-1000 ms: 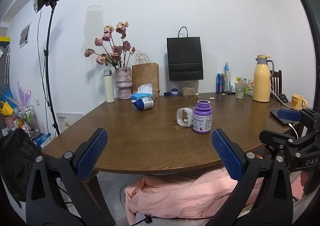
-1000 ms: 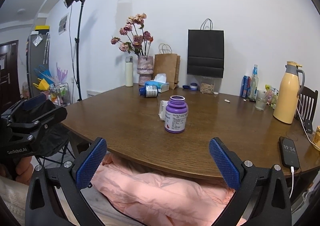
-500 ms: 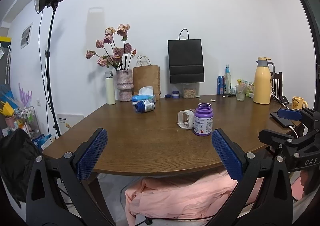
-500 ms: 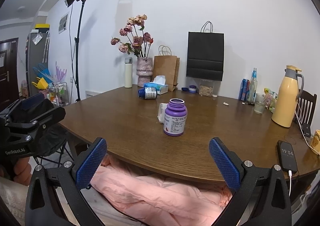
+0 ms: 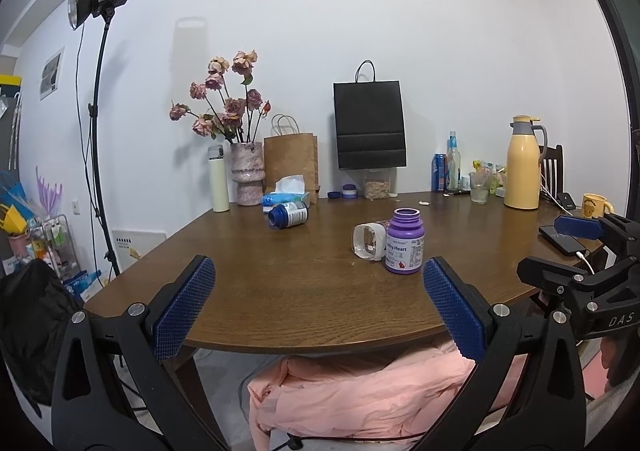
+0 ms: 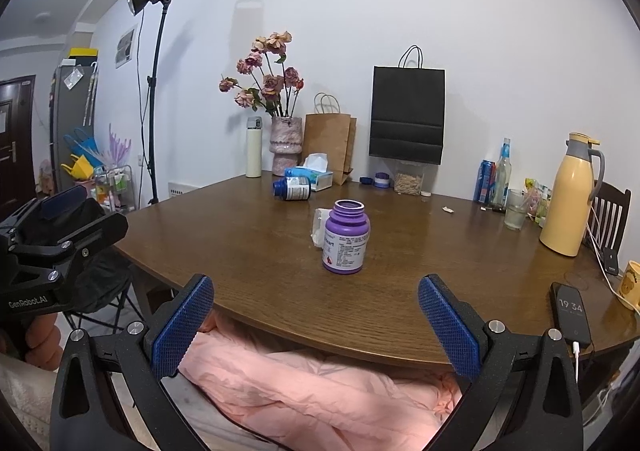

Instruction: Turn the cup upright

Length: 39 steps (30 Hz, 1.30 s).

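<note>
White cup (image 5: 369, 241) lying on its side on the worktop (image 5: 280, 275), touching a purple bottle (image 5: 404, 247), left tongs (image 5: 320, 311) and right tongs (image 6: 316, 325) both hovering spread, holding nothing

A cup (image 5: 367, 242) is laid on its side on the table (image 5: 280, 291), ahead of the left gripper (image 5: 318, 309) and toward its right finger. A bottle (image 5: 404, 246) is stood touching it on the right. From the right gripper (image 6: 316, 325), the cup (image 6: 320, 226) is seen behind the bottle (image 6: 346, 237). A phone (image 6: 571, 313) is laid right of it.
</note>
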Motion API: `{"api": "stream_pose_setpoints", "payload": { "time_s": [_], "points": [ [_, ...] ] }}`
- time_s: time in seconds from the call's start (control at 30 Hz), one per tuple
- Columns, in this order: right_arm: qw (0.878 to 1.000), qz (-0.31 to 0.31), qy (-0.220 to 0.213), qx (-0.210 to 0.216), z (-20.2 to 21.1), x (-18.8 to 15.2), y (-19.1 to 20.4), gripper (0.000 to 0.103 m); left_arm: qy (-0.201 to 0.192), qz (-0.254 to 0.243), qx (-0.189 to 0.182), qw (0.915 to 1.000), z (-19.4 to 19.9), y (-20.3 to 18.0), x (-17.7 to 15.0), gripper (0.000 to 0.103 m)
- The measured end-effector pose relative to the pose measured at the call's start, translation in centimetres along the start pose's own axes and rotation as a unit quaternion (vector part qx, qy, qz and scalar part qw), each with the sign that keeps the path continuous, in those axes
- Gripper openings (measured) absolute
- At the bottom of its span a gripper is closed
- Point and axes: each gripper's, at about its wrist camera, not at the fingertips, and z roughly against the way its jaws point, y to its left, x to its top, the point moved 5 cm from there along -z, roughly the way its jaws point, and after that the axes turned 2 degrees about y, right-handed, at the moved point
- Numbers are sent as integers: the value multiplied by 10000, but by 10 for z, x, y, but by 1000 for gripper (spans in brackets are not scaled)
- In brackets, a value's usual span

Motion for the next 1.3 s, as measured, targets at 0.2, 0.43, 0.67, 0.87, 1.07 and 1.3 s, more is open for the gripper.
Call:
{"api": "stream_pose_setpoints", "payload": {
  "time_s": [0.2,0.43,0.67,0.87,1.07,1.3],
  "points": [
    [10000,-13,7,-13,2,2,-3,103,3,2,-4,10000,0,0,-1,103],
    [9999,-79,79,-37,-2,2,-5,103,46,23,-56,10000,-1,0,-2,103],
    [10000,-8,-47,-60,-26,22,-20,103,425,120,-162,9989,-49,8,5,103],
    [9986,493,-86,184,-93,97,-74,103,995,186,-312,9944,-140,9,19,103],
    [9856,992,1200,666,-214,134,-101,103,1912,277,-944,9766,-243,-2,21,103],
    [9430,814,2713,1749,-330,97,-127,102,2549,238,-1608,9532,-311,-16,7,103]
  ]
}}
